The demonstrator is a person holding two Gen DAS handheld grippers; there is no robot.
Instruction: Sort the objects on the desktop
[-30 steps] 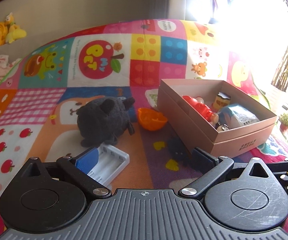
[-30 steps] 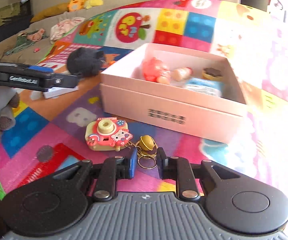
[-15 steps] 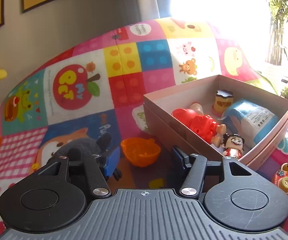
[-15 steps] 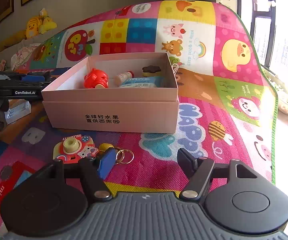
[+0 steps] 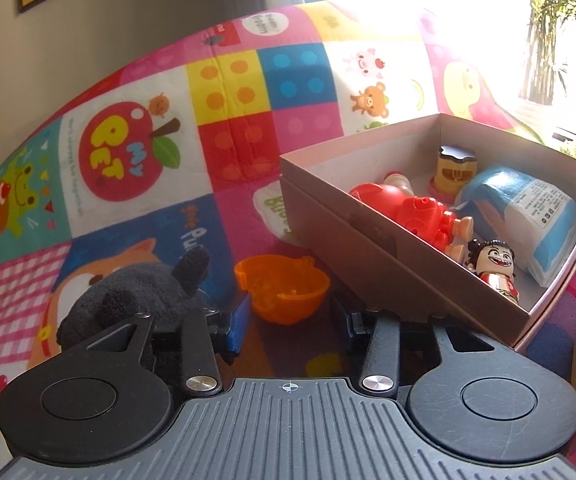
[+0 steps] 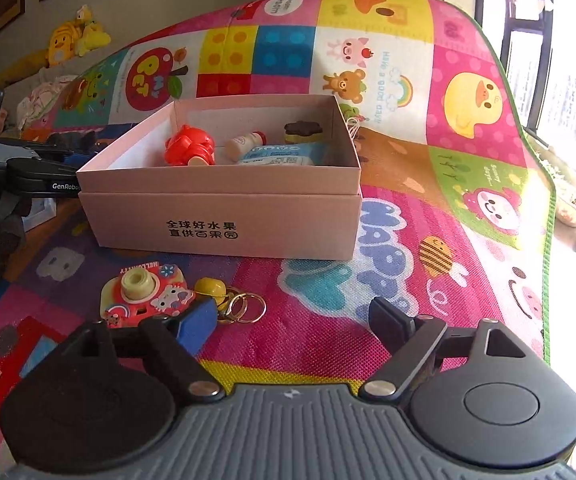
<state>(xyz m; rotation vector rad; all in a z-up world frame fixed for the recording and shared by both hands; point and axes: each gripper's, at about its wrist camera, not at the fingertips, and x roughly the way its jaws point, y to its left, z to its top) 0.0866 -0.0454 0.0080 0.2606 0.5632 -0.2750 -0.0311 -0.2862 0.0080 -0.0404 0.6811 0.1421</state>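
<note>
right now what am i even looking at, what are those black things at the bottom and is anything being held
Those black things are two hand-held grippers, each carried by a person, with a camera looking along its fingers. One picture is from the left gripper, the other from the right gripper.

Below lies a colourful play mat with a pink box already holding toys. Outside it sit an orange bowl, a dark plush toy and a toy camera keychain.

The left jaws have just been closing around the bowl, not visibly pressing it. The right jaws have just been opening and hold nothing.
</note>
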